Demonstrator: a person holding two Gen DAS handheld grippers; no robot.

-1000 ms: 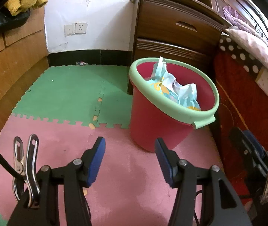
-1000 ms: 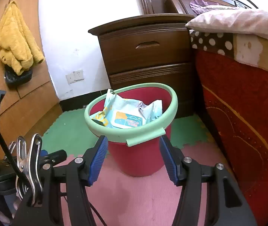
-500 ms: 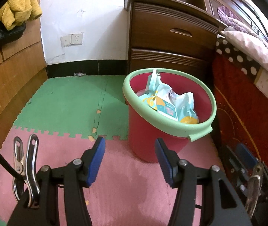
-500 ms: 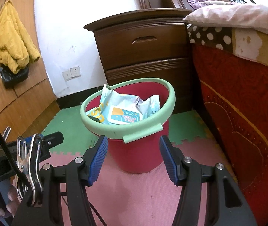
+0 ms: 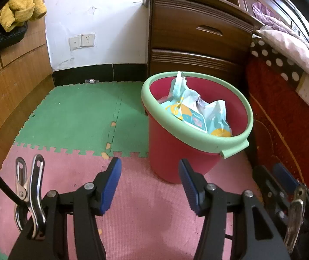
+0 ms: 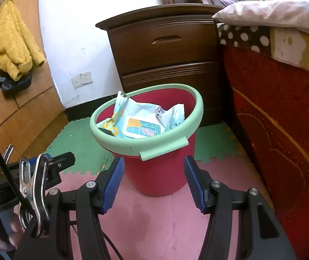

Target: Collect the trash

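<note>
Beside the bed, my left gripper (image 5: pixel 149 183) and right gripper (image 6: pixel 153 183) hang open and empty, having edged nearer the red bucket (image 5: pixel 176 151); the crumpled wrapper (image 6: pixel 142 123) sits inside.

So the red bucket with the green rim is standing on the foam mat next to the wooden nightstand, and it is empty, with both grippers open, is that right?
Not quite: the red bucket is not empty. The right wrist view shows a crumpled light-blue wipes packet inside it. The rest holds: it stands on the foam mat next to the wooden nightstand, and the left gripper and right gripper are both open.
</note>
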